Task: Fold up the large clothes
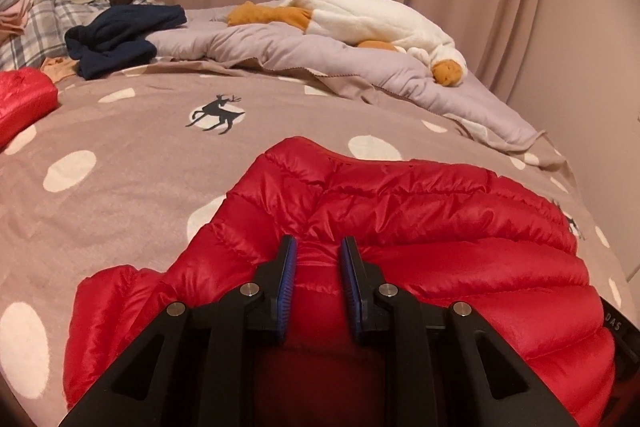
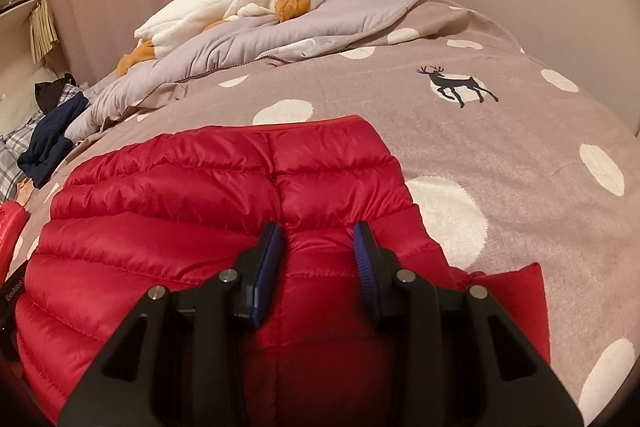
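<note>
Across the lower half of both wrist views lies the red down jacket (image 1: 400, 219), spread on the dotted bed cover (image 1: 120, 155) with its quilted panels facing up. Its near edge is bunched up under the cameras. The left claw (image 1: 318, 251) is clamped on a ridge of that red fabric, the blue pads (image 1: 289, 279) pressing it from both sides. The right claw (image 2: 318, 239) grips another puffed fold of the same jacket in the same way, with fabric filling the gap between its pads.

Judging by this, the fold is at an early stage: both holds are taken at the near edge, but the jacket's far edge in the middle of the frame still lies flat and single-layered, and no neat crease shows. Lifting the edge and carrying it over seems to be what remains.

At the left edge of the left view sits another red bundle (image 1: 24, 99); whether it is already folded I cannot tell. Dark blue clothes (image 1: 120, 39) lie crumpled at upper left, apparently untouched, and a plush goose (image 1: 372, 19) rests on the lilac quilt (image 1: 280, 47) behind.
</note>
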Action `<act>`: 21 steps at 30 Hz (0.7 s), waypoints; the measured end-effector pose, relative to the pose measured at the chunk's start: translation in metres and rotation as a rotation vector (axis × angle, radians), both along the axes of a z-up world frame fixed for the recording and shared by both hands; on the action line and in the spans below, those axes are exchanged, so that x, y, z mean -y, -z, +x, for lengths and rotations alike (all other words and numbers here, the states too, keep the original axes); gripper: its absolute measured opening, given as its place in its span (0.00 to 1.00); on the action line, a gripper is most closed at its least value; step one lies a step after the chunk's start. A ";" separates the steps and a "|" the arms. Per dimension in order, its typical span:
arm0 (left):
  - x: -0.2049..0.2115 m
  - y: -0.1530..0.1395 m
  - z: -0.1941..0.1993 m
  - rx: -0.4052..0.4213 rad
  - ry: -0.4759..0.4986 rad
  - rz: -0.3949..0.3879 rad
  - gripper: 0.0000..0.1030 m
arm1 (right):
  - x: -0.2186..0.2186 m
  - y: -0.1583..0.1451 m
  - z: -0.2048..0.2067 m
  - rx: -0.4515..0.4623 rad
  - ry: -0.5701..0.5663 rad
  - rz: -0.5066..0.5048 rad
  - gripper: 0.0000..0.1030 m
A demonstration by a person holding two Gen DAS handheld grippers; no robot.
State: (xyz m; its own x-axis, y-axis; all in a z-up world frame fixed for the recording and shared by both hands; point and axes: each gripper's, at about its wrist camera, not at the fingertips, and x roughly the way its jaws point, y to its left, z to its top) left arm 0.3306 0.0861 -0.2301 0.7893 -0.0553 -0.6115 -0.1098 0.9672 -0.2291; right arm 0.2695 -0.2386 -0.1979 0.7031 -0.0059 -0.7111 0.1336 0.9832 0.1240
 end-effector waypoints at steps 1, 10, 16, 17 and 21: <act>0.000 0.000 0.000 0.000 0.000 -0.001 0.23 | 0.001 0.000 0.000 0.001 0.000 -0.001 0.36; 0.000 0.000 -0.001 0.001 -0.001 0.000 0.23 | 0.002 0.000 0.000 0.005 0.003 -0.010 0.37; 0.000 0.000 -0.001 0.001 -0.002 -0.001 0.23 | 0.003 0.000 0.001 0.006 0.002 -0.008 0.37; 0.000 0.000 -0.001 0.001 -0.002 -0.002 0.23 | 0.003 0.001 0.001 0.007 0.002 -0.006 0.38; 0.000 0.000 -0.001 0.000 -0.003 -0.002 0.23 | 0.004 0.000 0.002 0.008 0.003 -0.002 0.38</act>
State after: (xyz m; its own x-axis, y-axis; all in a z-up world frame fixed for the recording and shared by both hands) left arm 0.3294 0.0861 -0.2299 0.7898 -0.0543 -0.6110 -0.1122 0.9665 -0.2309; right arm 0.2717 -0.2423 -0.1977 0.7090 -0.0091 -0.7051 0.1353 0.9831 0.1233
